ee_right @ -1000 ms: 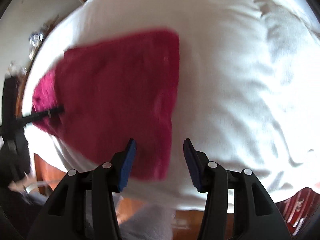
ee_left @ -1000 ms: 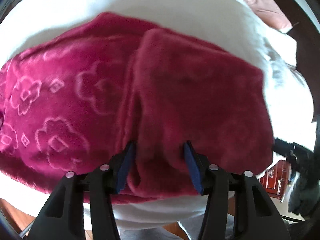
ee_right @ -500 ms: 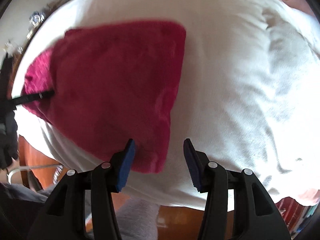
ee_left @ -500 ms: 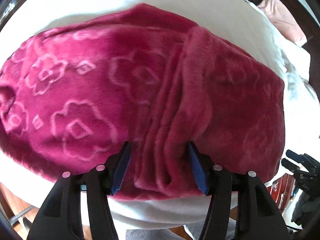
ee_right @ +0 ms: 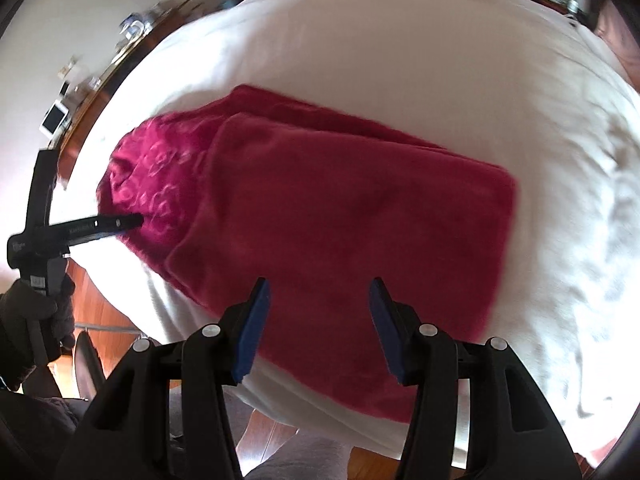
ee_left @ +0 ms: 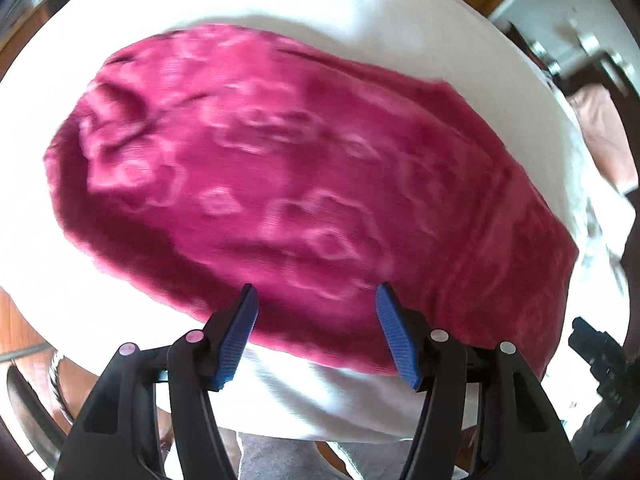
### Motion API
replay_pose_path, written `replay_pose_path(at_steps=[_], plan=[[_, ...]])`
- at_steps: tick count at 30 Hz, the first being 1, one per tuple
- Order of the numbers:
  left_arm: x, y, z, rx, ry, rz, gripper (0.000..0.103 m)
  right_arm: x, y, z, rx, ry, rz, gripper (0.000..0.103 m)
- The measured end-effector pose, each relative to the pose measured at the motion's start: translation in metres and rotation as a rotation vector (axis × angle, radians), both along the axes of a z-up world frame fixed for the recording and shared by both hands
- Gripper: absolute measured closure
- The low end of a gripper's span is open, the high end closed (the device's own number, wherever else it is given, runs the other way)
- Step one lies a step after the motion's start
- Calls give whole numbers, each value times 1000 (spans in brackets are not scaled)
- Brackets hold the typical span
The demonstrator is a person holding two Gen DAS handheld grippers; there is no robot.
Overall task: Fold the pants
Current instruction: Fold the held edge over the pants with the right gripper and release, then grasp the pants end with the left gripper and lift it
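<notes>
Magenta fleece pants [ee_left: 304, 184] with a pale flower print lie on the white bed [ee_left: 400, 32]. My left gripper [ee_left: 316, 290] hovers over their near edge; its jaws are opening, and the blue pads [ee_left: 240, 332] stand apart with only flat fabric below them. In the right wrist view the pants [ee_right: 360, 216] show a plain folded layer on top, with the printed part at the left. My right gripper [ee_right: 319, 284] stands open above the near edge of that folded layer, gripping nothing. The left gripper's fingers [ee_right: 120, 222] reach over the printed end, held by a gloved hand [ee_right: 36, 312].
White bedding [ee_right: 440, 80] spreads wide to the right and beyond the pants. A wooden sideboard [ee_right: 100, 76] with small items runs along the left. Wooden floor [ee_right: 400, 450] and grey-clad legs [ee_right: 296, 460] lie below the near bed edge. A pink cloth [ee_left: 600, 136] lies at the right.
The left gripper let go of the raised fold it pinched and slid left over the printed part. The right gripper moved from the bare sheet to over the folded pants. Both rolled.
</notes>
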State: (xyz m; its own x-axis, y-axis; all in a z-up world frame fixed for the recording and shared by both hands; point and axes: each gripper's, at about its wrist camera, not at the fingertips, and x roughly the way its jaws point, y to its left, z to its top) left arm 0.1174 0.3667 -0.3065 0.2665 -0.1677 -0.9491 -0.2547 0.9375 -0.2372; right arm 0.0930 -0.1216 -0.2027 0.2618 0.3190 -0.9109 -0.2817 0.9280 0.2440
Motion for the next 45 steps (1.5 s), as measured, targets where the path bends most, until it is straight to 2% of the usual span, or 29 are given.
replay_pose_path(at_steps=[5, 10, 14, 16, 17, 20, 29, 34, 41, 45], plan=[[-17, 62, 2, -5, -10, 113, 41, 6, 36, -2, -6, 20, 60, 50], [-36, 129, -2, -21, -6, 266, 41, 16, 70, -6, -17, 35, 83, 50], [-35, 172, -5, -29, 0, 337, 40, 22, 94, -12, -25, 58, 93, 50], [-33, 193, -9, -42, -3, 351, 30, 26, 107, -17, -27, 71, 89, 46], [-28, 204, -10, -53, -14, 352, 29, 28, 112, -19, -31, 76, 85, 44], [-22, 220, -17, -69, -14, 328, 25, 35, 126, -28, -34, 97, 69, 44], [11, 233, -58, -152, 55, 230, 25, 47, 149, -36, -57, 118, 37, 44], [8, 253, -71, -254, 46, 267, 25, 48, 154, -39, -76, 129, 29, 44], [1, 256, -67, -342, 6, 270, 25, 49, 163, -42, -84, 136, 36, 44], [2, 254, -69, -363, 1, 291, 30, 46, 167, -42, -83, 131, 62, 44]])
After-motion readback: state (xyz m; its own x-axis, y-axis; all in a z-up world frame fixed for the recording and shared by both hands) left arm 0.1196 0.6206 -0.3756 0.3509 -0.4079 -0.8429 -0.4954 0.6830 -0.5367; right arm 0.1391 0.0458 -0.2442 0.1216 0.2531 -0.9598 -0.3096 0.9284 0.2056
